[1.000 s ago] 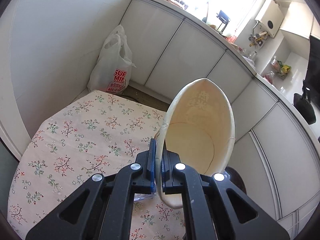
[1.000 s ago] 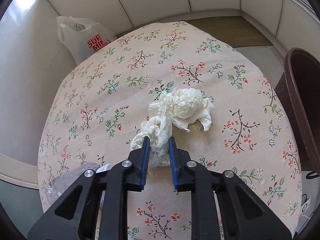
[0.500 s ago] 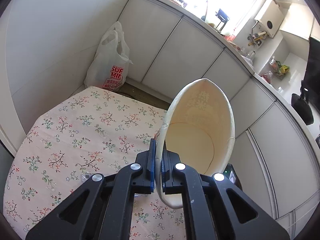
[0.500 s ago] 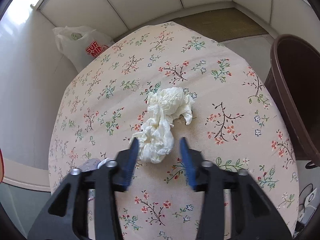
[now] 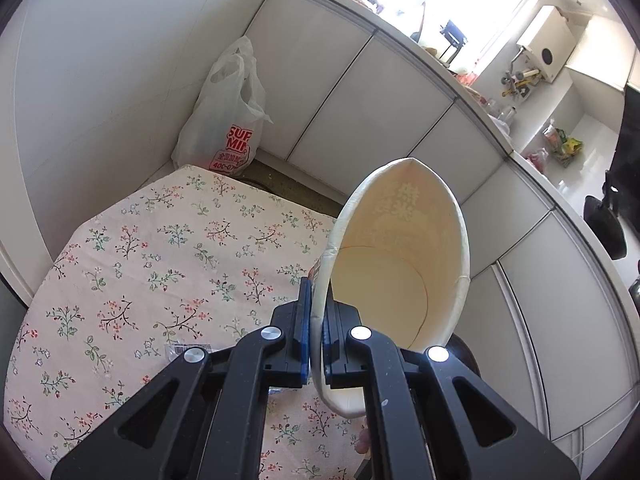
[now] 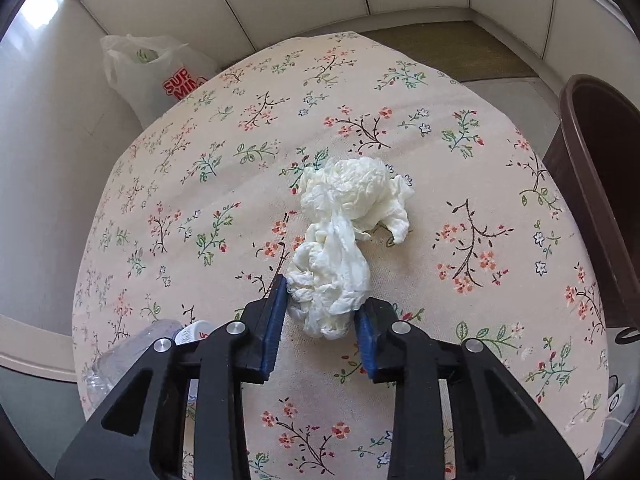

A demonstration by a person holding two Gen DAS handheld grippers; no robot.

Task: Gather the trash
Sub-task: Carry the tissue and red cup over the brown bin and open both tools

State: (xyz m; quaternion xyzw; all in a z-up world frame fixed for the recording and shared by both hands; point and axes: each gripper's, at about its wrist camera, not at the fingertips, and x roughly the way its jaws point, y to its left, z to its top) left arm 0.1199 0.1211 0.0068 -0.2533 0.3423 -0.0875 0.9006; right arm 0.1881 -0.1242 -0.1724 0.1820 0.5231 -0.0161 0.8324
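Left wrist view: my left tongs point(image 5: 316, 332) pinch the wall of a paper cup point(image 5: 396, 256), held above the floral table point(image 5: 132, 264). Right wrist view: my right tongs point(image 6: 322, 320) stand open, straddling the near end of a crumpled tissue point(image 6: 344, 236) on the table; brown bin point(image 6: 600, 184) beyond, right.

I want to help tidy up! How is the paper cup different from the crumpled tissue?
The paper cup is stiff and smooth, squashed to a pointed oval; the crumpled tissue is soft and wrinkly. The cup is held in the air, its wall pinched by the left gripper; the tissue lies on the flowery tablecloth, between the open right gripper's fingers. Both are pale paper trash.
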